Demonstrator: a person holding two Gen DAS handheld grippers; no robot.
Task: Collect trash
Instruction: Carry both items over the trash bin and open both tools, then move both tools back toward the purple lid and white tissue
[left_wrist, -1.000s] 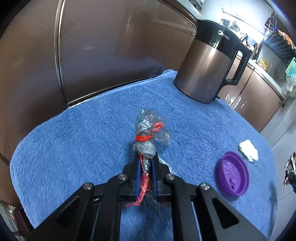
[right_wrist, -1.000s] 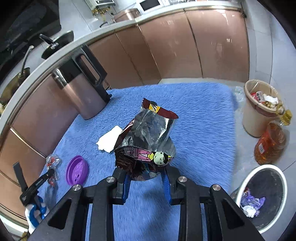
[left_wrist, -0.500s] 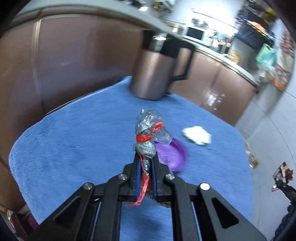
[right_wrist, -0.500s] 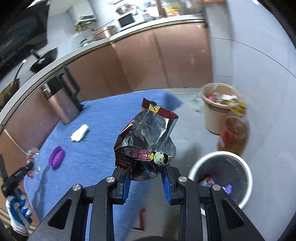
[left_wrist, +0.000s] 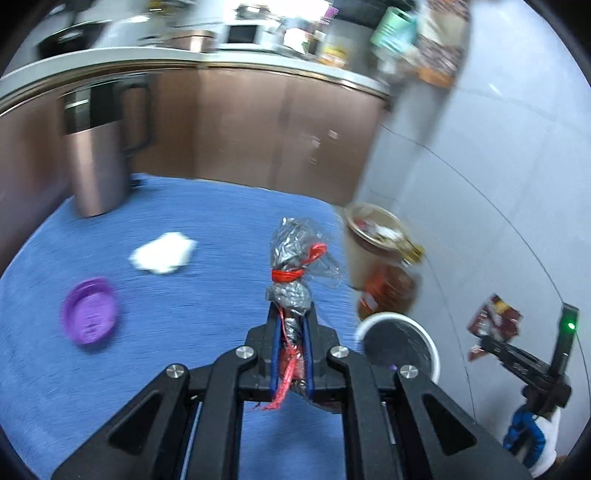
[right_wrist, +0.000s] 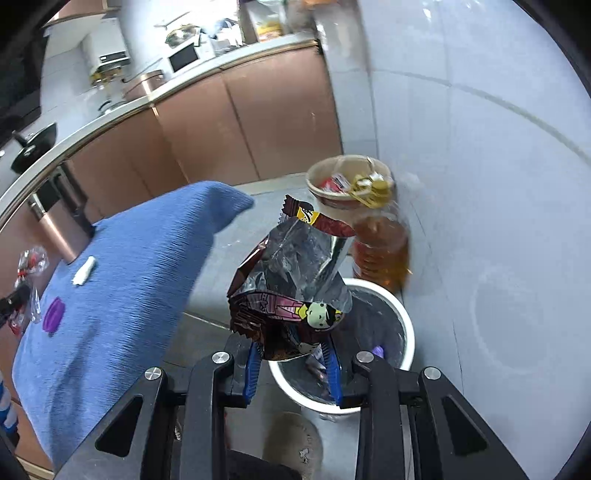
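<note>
My left gripper (left_wrist: 291, 325) is shut on a crumpled clear plastic wrapper with a red tie (left_wrist: 293, 266) and holds it above the blue towel (left_wrist: 184, 314). My right gripper (right_wrist: 291, 354) is shut on an open foil snack bag (right_wrist: 291, 284) and holds it over the white-rimmed trash bin (right_wrist: 391, 306) on the floor. That bin also shows in the left wrist view (left_wrist: 402, 343). A purple lid (left_wrist: 89, 312) and a white crumpled tissue (left_wrist: 162, 253) lie on the towel.
A metal kettle (left_wrist: 98, 155) stands at the towel's far left. A beige bucket full of rubbish (right_wrist: 347, 184) and an amber oil bottle (right_wrist: 382, 251) stand on the floor behind the bin. Brown cabinets line the back.
Both grippers have swung right with their loads. The right one moved off the towel to above the white-rimmed bin. The left one now faces the towel's right edge and the bin.
</note>
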